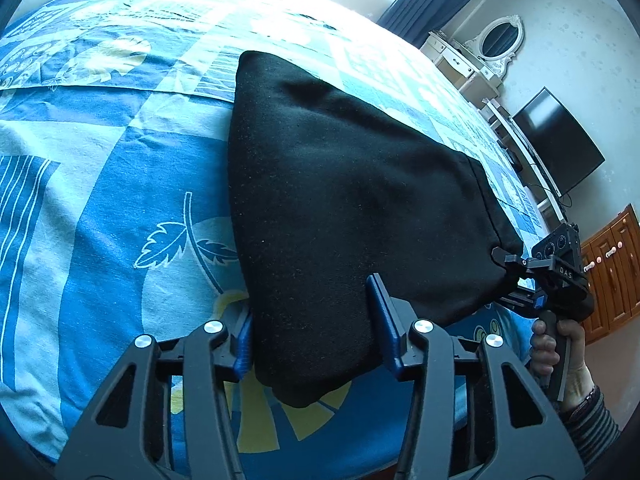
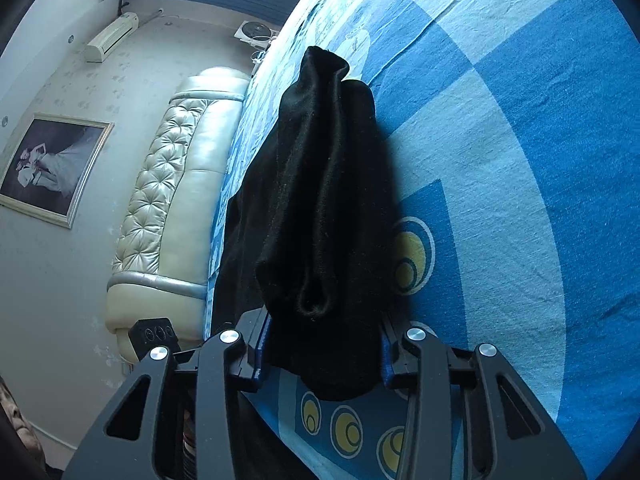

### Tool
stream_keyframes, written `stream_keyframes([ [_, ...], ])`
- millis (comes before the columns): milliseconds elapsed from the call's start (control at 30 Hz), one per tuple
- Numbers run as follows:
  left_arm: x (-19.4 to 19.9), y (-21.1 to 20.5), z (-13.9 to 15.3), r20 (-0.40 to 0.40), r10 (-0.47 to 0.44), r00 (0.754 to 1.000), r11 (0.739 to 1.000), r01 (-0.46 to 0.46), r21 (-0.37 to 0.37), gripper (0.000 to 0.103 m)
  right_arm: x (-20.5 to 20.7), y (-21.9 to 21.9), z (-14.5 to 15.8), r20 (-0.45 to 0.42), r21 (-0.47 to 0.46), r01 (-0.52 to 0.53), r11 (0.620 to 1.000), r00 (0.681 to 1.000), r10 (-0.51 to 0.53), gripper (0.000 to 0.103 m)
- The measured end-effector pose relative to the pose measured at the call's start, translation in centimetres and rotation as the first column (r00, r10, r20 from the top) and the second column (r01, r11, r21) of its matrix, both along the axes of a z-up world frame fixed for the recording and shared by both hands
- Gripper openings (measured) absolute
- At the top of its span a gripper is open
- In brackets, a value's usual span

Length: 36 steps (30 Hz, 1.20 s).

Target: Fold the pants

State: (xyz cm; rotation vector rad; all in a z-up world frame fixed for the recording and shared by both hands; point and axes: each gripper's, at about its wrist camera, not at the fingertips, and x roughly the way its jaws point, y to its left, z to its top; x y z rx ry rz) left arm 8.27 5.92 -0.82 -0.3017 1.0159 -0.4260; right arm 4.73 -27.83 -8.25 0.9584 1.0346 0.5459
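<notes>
A: On the bed (image 1: 100,200), blue patterned sheet: black pants (image 1: 340,184) lie folded into a thick bundle near the sheet's edge.

B: Left gripper (image 1: 316,332)?

A: Its jaws straddle one corner of the bundle, cloth between the blue pads. One pad touches cloth. Pressing or loose, can't tell.

B: Right gripper (image 2: 324,356)?

A: At the other corner, cloth bunched between its fingers and filling the gap. A hand (image 1: 560,344) holds its grip. Clamped or slack, can't tell either.
</notes>
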Motion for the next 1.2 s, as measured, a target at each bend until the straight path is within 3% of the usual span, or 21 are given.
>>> stream_keyframes([
  [400,0.3,0.1,0.0,-0.005,-0.003,1.000,1.000,0.003,0.011,0.047,-0.1,-0.6,-0.5,-0.013,0.023,0.010,1.000,1.000,-0.009,0.040],
  [500,0.3,0.1,-0.3,-0.007,0.018,1.000,1.000,-0.018,0.020,0.058,0.1,-0.8,-0.6,-0.012,0.042,0.008,0.999,1.000,-0.008,0.046],
  [567,-0.1,0.1,-0.3,0.007,0.049,0.999,0.998,-0.049,0.045,0.073,0.1,-0.8,-0.4,-0.003,0.063,0.007,0.998,1.000,-0.007,0.056],
  [633,-0.5,0.0,-0.3,0.029,0.066,0.997,0.995,-0.068,0.071,0.081,0.0,-0.7,0.1,0.012,0.072,0.007,0.997,1.000,-0.008,0.067],
  [700,-0.9,-0.1,-0.1,0.053,0.084,0.995,0.990,-0.089,0.105,0.087,-0.4,-0.2,0.9,0.022,0.023,0.011,1.000,1.000,-0.011,0.074],
  [767,-1.4,-0.2,0.2,0.075,0.100,0.992,0.983,-0.110,0.145,0.091,-1.0,0.3,2.2,0.040,-0.103,0.028,0.994,0.999,-0.024,0.078],
  [867,-2.4,-0.7,1.1,0.121,0.118,0.986,0.963,-0.143,0.230,0.092,-2.7,1.2,4.6,0.111,-0.332,0.064,0.941,0.993,-0.029,0.078],
  [1000,-4.8,-2.0,2.4,0.207,0.122,0.971,0.916,-0.191,0.353,0.093,-4.9,2.6,6.9,0.168,-0.598,0.110,0.794,0.986,-0.010,0.081],
  [1133,-6.6,-4.0,2.8,0.196,0.076,0.978,0.897,-0.153,0.415,0.095,-6.5,3.8,7.4,0.196,-0.708,0.115,0.697,0.980,0.037,0.081],
  [1200,-7.2,-4.9,2.8,0.173,0.063,0.983,0.889,-0.134,0.438,0.095,-6.9,4.1,7.3,0.198,-0.735,0.120,0.668,0.979,0.041,0.081],
])
